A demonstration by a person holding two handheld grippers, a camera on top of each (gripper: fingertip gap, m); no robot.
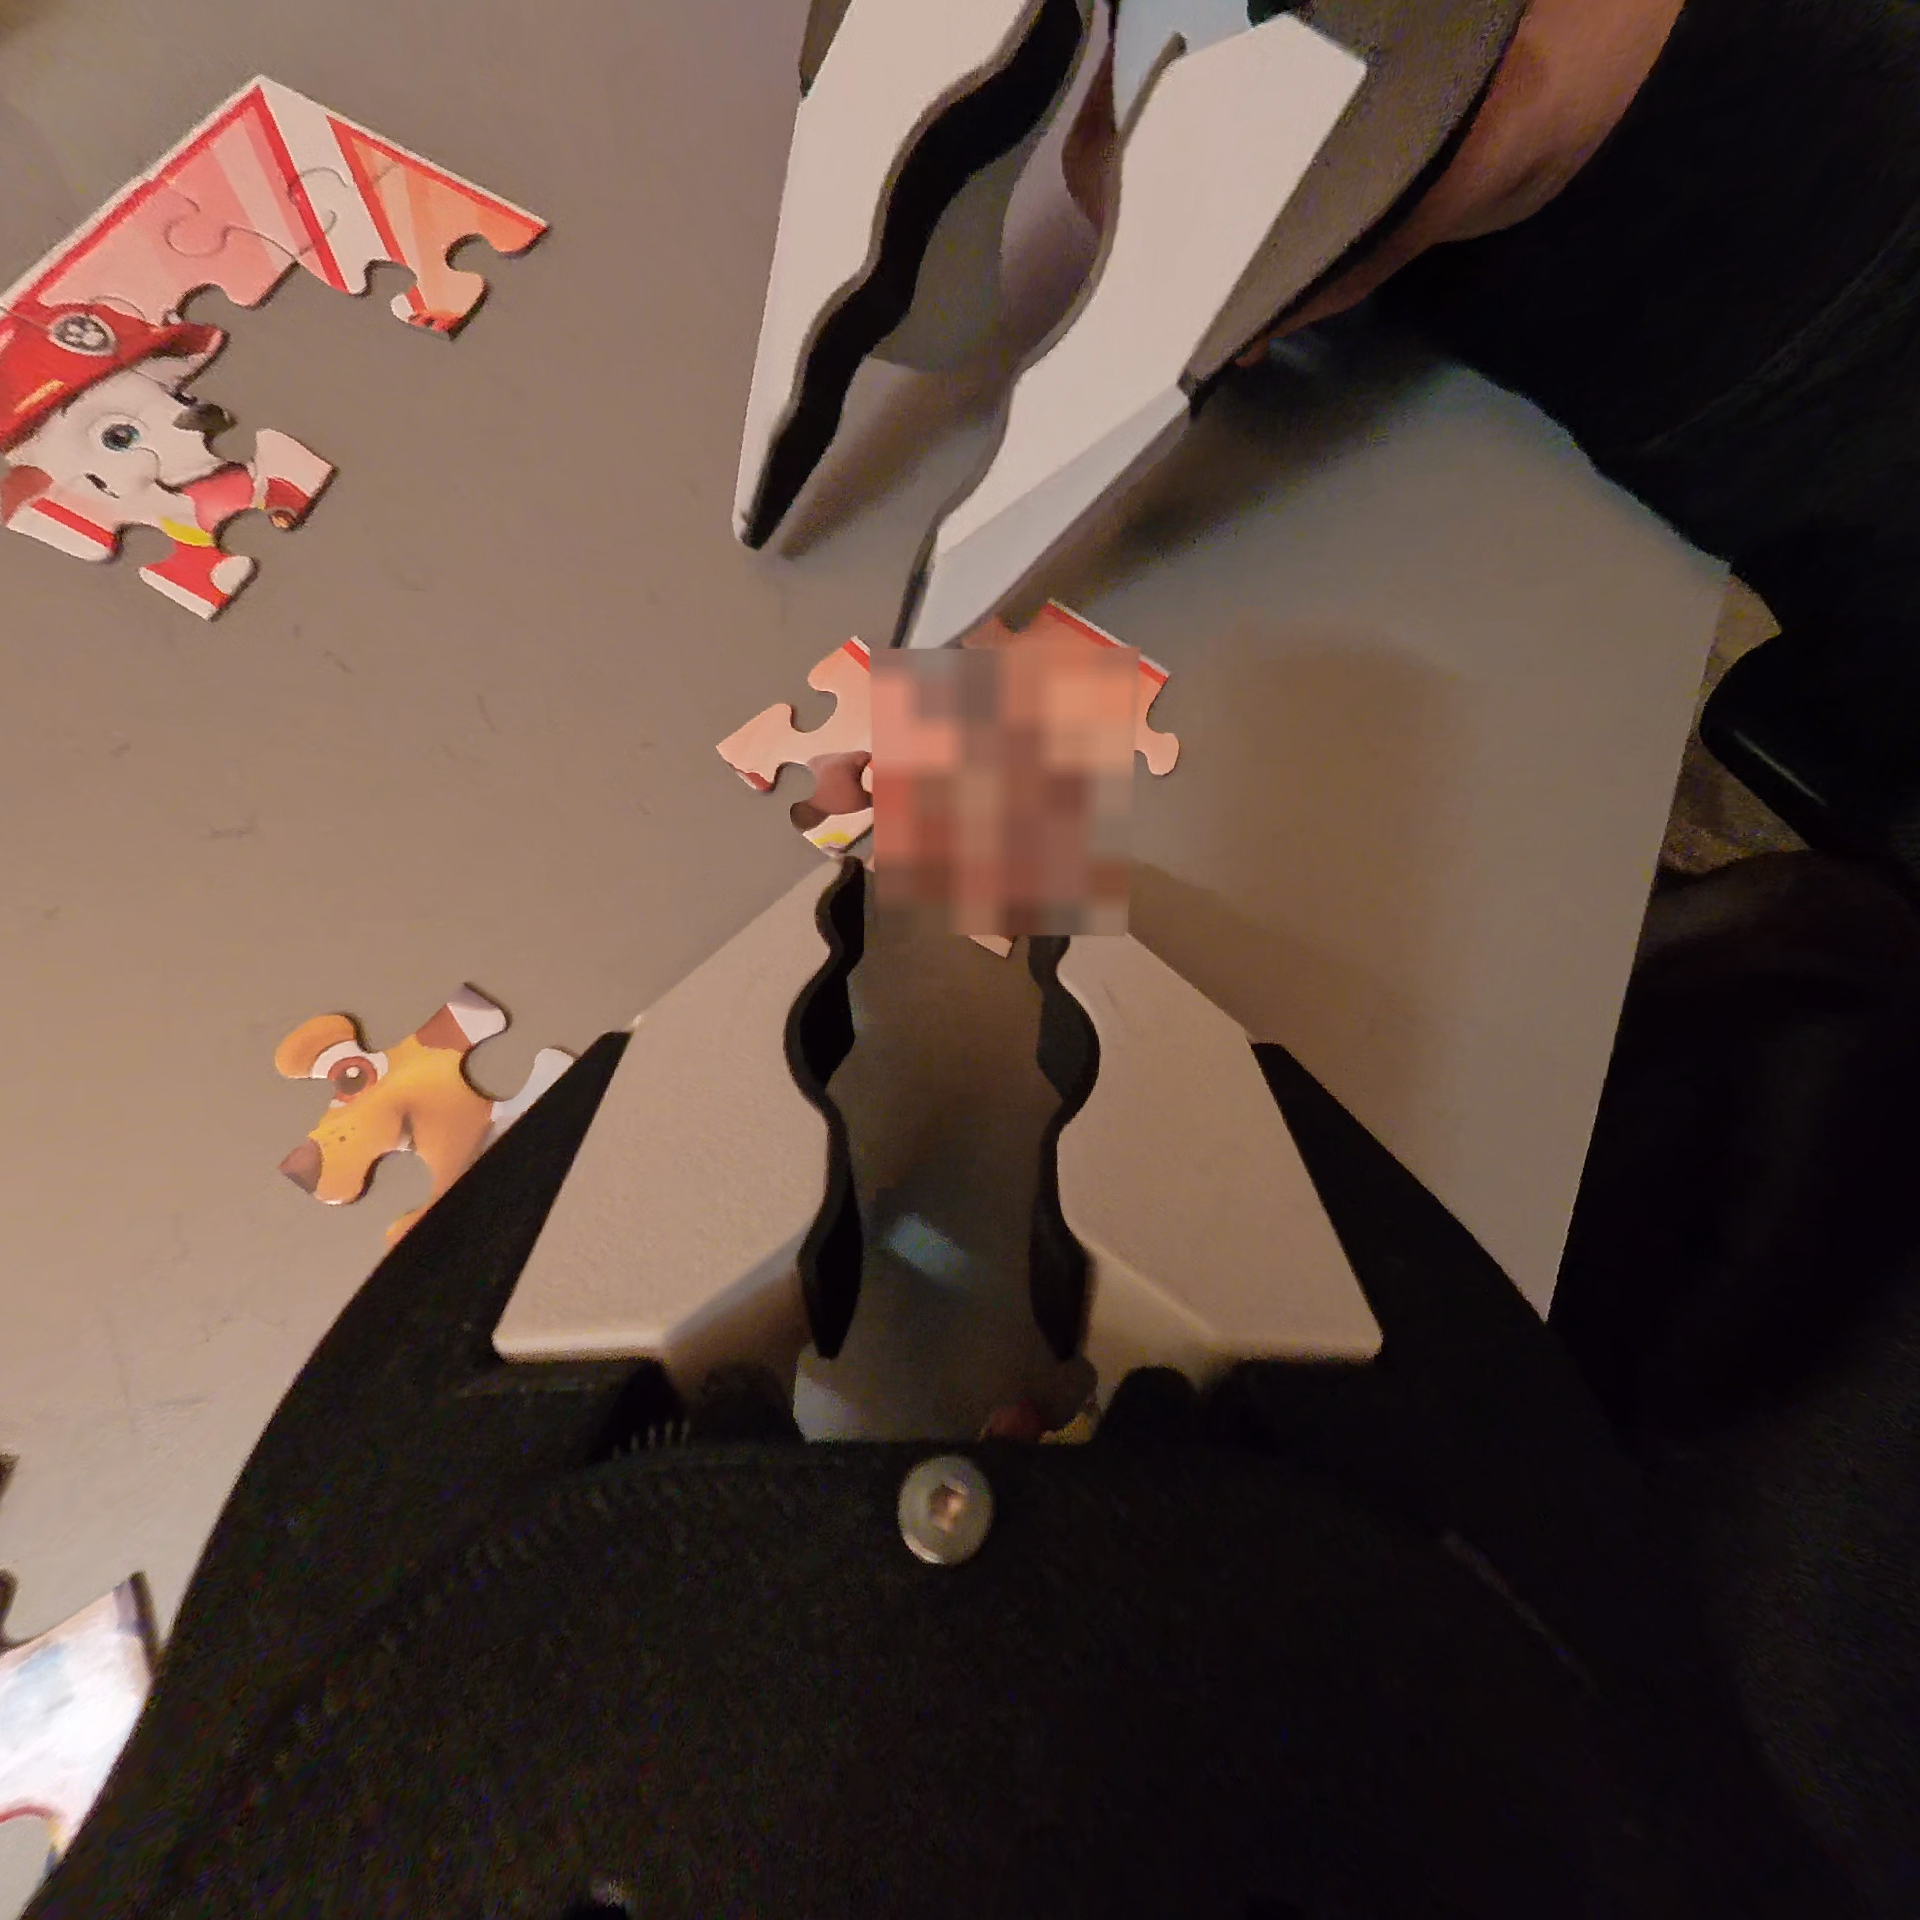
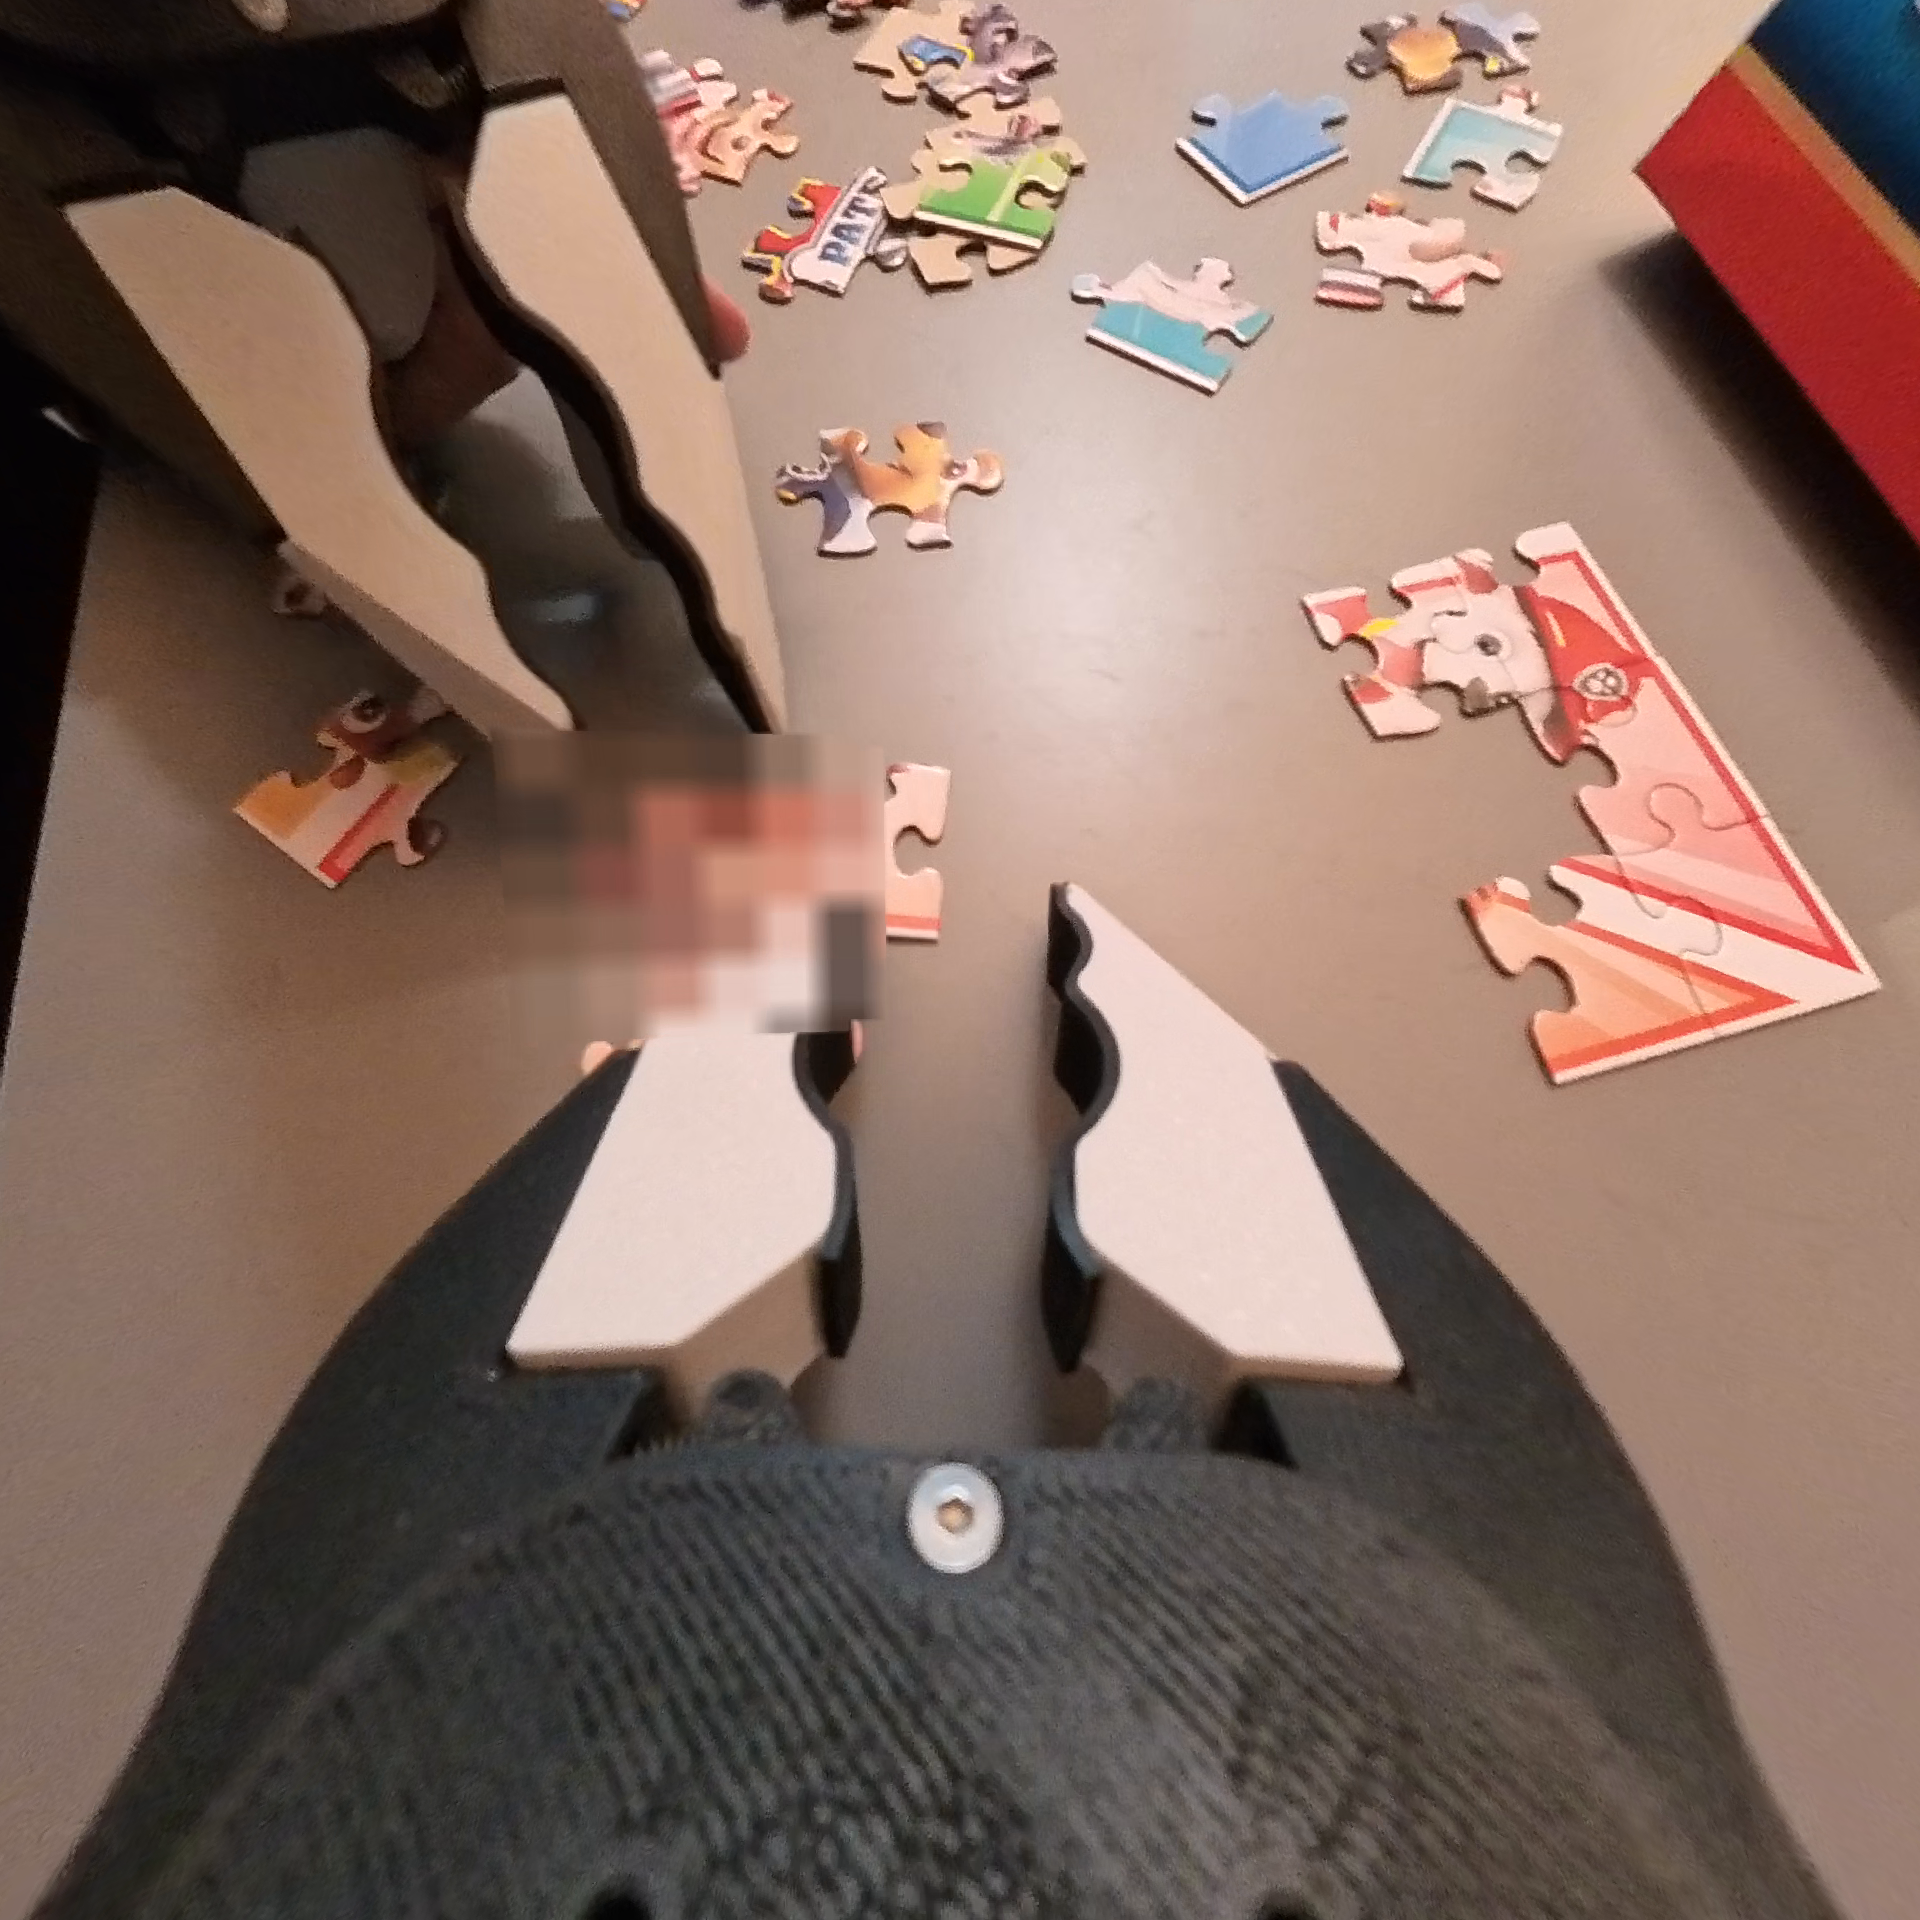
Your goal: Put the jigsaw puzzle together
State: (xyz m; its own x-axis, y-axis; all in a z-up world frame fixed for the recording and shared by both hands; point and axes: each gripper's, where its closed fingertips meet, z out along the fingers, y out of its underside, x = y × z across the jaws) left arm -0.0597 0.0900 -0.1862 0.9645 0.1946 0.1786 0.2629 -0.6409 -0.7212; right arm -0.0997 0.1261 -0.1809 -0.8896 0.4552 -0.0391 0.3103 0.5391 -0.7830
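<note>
Left tool [image 1: 951,904] parted at pink puzzle piece [image 1: 821,707] on grey table [image 1: 520,779]; right tool [image 1: 831,561] just beyond

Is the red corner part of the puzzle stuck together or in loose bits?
Stuck together: the red corner section lies flat on the table with its pieces interlocked.

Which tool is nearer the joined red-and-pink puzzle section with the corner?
Right. The right tool sits a short stretch of bare table from the joined section. The left tool is farther, over the pink piece, with the orange dog piece beside it.
</note>
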